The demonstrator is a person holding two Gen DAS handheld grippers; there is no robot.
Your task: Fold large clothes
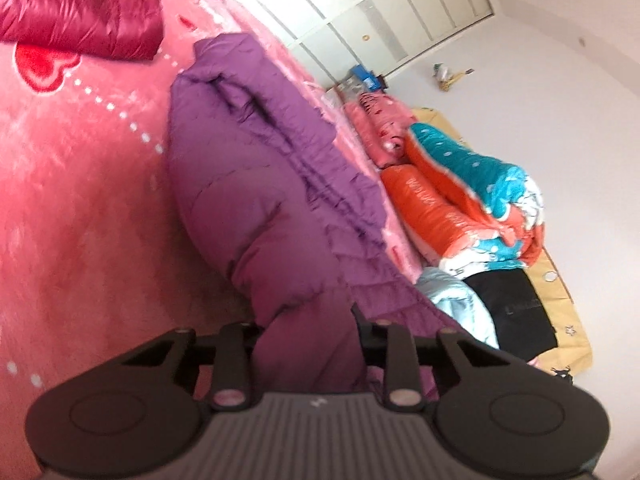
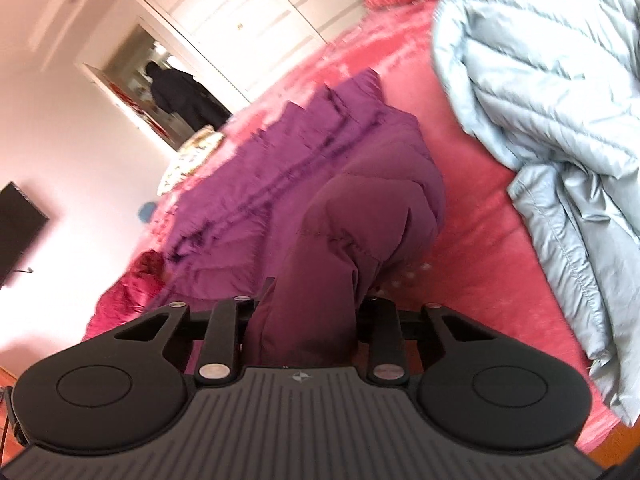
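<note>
Left tongs (image 1: 308, 320): pinching purple coat (image 1: 256, 184)
Right tongs (image 2: 312, 300): pinching same coat
Bed (image 1: 80, 200): pink blanket under coat; pale blue jacket (image 2: 540, 80) beside coat

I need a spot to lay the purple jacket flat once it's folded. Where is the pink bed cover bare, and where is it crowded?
Bare pink bed cover lies between the purple jacket and the red jacket, and a narrower strip separates the purple jacket from the pale blue jacket. Crowded: the far edge, where folded quilts pile up.
</note>
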